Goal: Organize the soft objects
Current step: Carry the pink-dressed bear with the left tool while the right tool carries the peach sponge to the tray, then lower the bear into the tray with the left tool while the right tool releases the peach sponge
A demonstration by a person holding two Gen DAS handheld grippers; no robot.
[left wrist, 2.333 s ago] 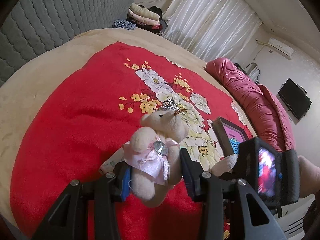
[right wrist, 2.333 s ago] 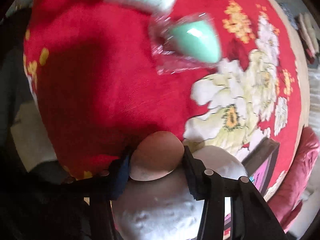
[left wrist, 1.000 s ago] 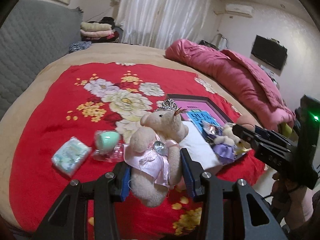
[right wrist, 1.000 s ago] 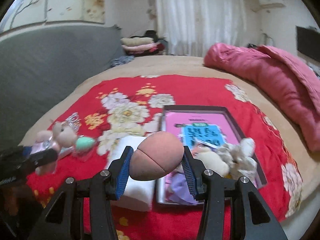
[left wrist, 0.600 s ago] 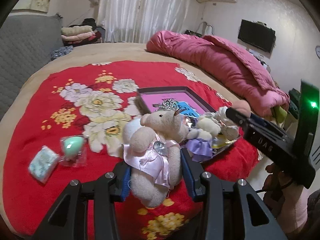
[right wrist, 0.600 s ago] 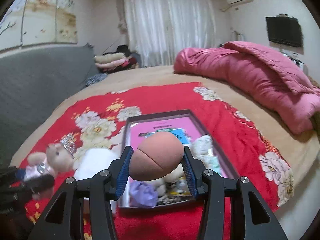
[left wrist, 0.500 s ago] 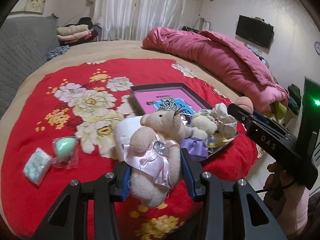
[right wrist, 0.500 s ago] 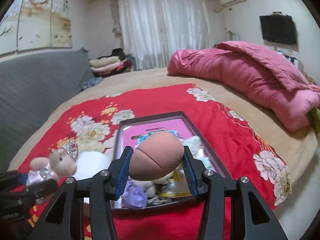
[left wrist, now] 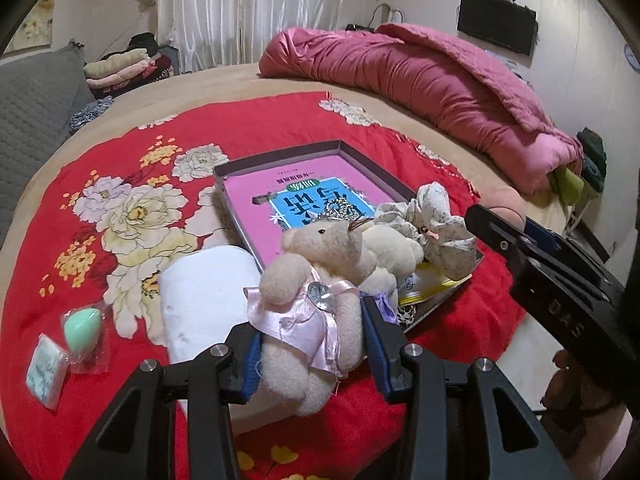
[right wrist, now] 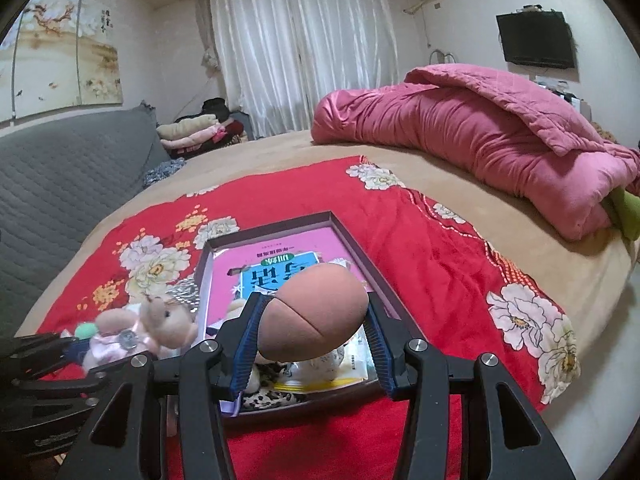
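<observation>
We are swinging both grippers toward the tray point(left wrist: 384, 168) at frame centre, left gripper point(left wrist: 312, 344) clutching the teddy bear point(left wrist: 316, 280), right gripper point(right wrist: 314, 344) squeezing the sponge point(right wrist: 316, 316), risking collision over the crowded tray.

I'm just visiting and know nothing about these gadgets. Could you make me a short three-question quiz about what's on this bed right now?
1. True or false: the left gripper holds a teddy bear in a pink dress.
2. What does the right gripper hold?
A. towel
B. brown makeup sponge
C. book
3. Where does the green makeup sponge lie?

Key:
1. True.
2. B, the brown makeup sponge.
3. On the red blanket, outside the tray.
</observation>
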